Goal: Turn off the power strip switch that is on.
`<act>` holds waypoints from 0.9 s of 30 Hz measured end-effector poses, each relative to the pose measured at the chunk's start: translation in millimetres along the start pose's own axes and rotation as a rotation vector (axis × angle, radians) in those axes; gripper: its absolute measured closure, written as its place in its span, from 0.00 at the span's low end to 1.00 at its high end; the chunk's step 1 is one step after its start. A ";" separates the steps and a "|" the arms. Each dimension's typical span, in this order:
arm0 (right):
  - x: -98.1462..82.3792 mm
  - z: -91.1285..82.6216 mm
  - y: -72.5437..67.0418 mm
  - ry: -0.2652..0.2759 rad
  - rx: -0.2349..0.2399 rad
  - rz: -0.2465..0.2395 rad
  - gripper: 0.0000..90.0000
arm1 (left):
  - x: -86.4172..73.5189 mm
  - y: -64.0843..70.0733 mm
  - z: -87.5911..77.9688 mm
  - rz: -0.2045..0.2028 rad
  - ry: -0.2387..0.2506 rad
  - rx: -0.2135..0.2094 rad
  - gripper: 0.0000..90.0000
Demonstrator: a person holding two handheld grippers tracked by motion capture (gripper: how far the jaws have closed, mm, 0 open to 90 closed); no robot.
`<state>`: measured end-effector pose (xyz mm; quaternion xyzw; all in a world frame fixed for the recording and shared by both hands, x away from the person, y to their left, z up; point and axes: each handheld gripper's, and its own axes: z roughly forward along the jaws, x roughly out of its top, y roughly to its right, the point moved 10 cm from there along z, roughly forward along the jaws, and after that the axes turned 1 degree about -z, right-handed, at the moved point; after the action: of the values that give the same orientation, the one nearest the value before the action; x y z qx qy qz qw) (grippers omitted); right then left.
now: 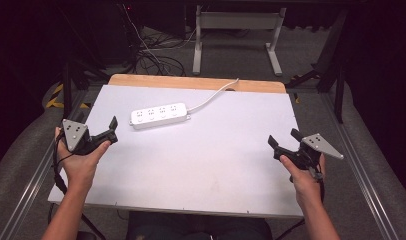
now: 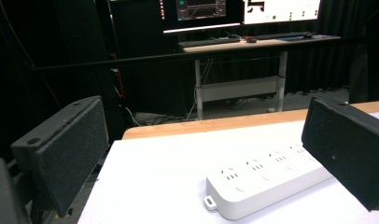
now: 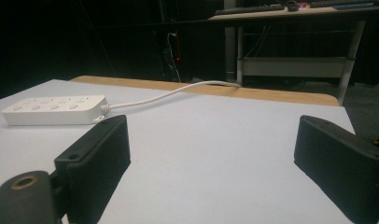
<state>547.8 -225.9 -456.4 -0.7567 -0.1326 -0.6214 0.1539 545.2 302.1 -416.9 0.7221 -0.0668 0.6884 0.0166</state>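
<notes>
On the white table (image 1: 201, 165) lies a white power strip (image 1: 158, 115), set toward the far left, at about eleven o'clock from the table's middle in the high view. The left gripper (image 1: 112, 131) hangs near the table's left edge at about nine o'clock, its jaws spread wide and empty, just short of the strip's near left end. The right gripper (image 1: 283, 139) sits at about three o'clock, well apart from the strip, its jaws likewise spread wide and gripping nothing. The step in hand looks like a reach for the strip by the left gripper, which is the nearer one. To do it well, the person should bring the jaws square across the strip's narrow width, one jaw on each long side, and close near the end or the middle so it does not pivot; the smooth plastic body could slip if pinched at a corner. The strip's long axis runs roughly from nine to three o'clock, tilted a little so that its right end lies slightly farther away. Its sockets face up. Its cable (image 1: 213, 93) leaves the right end and curves away toward one o'clock, over the table's wooden far edge (image 1: 141, 80).
</notes>
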 end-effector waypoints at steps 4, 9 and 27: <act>2.2 -2.5 0.9 0.009 -0.006 -0.001 0.13 | -0.2 -1.3 -0.4 0.004 0.000 0.000 0.02; 2.6 -5.8 2.4 0.011 -0.016 -0.002 0.13 | 0.4 -0.3 1.0 -0.002 0.004 -0.002 0.02; 0.8 -17.8 4.3 0.009 -0.054 0.004 0.13 | -1.0 -6.4 0.9 0.008 -0.002 0.014 0.02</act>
<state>533.6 -236.9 -452.6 -0.7579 -0.1135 -0.6280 0.1354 546.8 308.4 -417.5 0.7227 -0.0650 0.6881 0.0087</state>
